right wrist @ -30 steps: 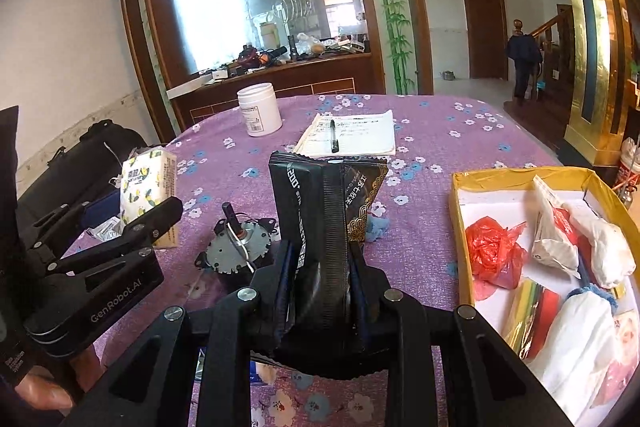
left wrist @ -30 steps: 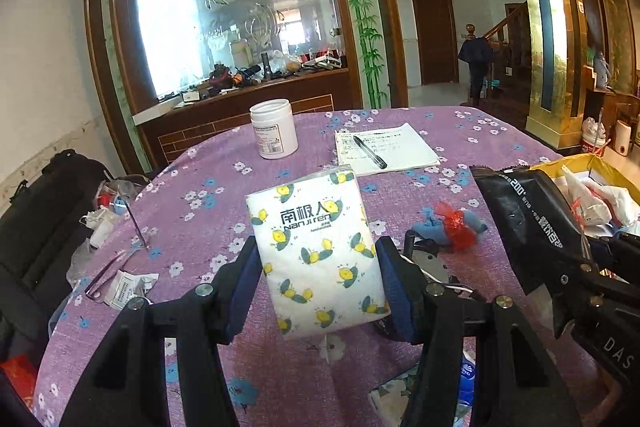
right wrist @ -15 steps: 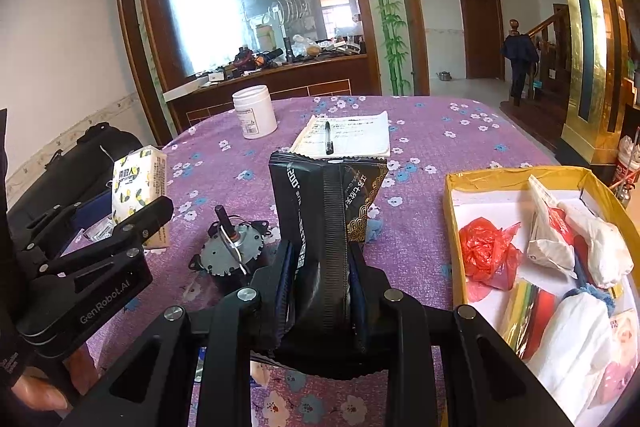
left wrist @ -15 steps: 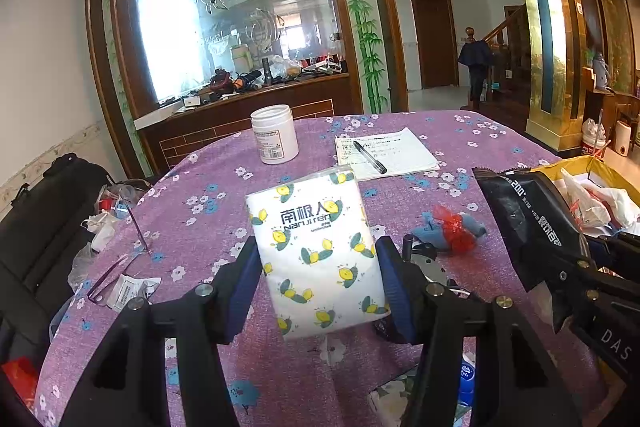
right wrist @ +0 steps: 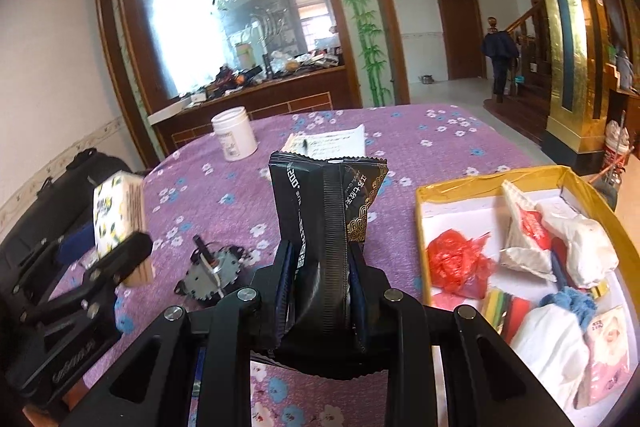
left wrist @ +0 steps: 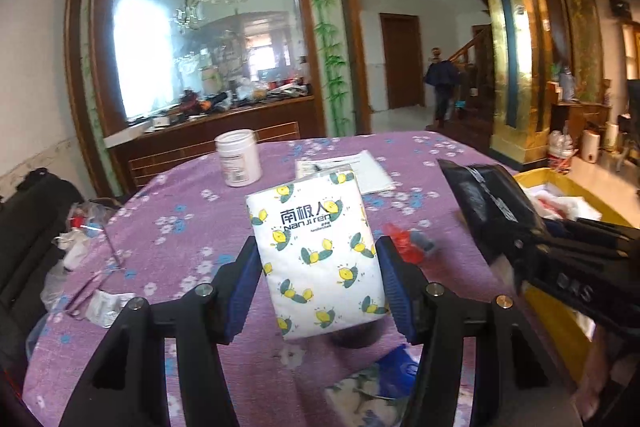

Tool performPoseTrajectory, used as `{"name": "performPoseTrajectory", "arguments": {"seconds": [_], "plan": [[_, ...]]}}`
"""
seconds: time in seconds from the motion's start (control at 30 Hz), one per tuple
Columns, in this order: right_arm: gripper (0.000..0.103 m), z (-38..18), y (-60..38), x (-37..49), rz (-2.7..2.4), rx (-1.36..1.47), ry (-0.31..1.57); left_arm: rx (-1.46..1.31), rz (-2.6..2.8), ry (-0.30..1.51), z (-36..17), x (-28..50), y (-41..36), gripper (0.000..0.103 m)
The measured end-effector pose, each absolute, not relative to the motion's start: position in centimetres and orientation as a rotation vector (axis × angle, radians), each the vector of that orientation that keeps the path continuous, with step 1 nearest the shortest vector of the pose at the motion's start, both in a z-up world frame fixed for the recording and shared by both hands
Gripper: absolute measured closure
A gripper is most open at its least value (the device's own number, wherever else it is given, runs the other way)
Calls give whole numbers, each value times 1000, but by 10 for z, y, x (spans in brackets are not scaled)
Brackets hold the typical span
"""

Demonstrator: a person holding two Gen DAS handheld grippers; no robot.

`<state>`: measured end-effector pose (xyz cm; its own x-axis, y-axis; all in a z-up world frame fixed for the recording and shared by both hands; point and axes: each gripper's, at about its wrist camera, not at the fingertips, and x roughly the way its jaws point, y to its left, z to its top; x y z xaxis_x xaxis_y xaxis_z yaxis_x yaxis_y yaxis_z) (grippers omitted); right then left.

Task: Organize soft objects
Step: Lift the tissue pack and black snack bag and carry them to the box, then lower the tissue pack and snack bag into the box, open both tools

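From the left wrist, the left gripper squeezes a white tissue pack above the purple surface.

From the right wrist, the right gripper squeezes a black snack bag, just beside the yellow box at the surface's right edge.

The tissue pack hides a dark object beneath it.

Both handheld grippers are matte black frames with triangular cut-outs and silver round screw heads at the finger joints. The left gripper carries 2 ribbed blue pads. The right gripper has dark blue pads, and pale lettering marks each gripper's side.
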<state>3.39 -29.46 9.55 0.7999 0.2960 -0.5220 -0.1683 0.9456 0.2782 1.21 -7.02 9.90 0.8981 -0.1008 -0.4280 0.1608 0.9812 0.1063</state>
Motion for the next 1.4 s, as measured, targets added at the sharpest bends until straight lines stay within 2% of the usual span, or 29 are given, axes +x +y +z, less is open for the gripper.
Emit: {"name": "performPoseTrajectory", "arguments": {"seconds": [0.4, 0.67, 1.07, 1.2, 1.4], "plan": [[75, 121, -328, 27, 187, 298, 537, 111, -243, 464, 107, 9, -88, 46], [75, 146, -390, 12, 108, 313, 474, 107, -364, 520, 131, 5, -135, 46], [75, 82, -515, 39, -17, 468, 655, 87, -584, 759, 91, 27, -271, 46], [75, 74, -526, 41, -67, 460, 705, 94, -616, 784, 79, 28, -302, 46], [75, 66, -516, 47, -59, 412, 777, 124, -611, 805, 61, 28, -309, 46]]}}
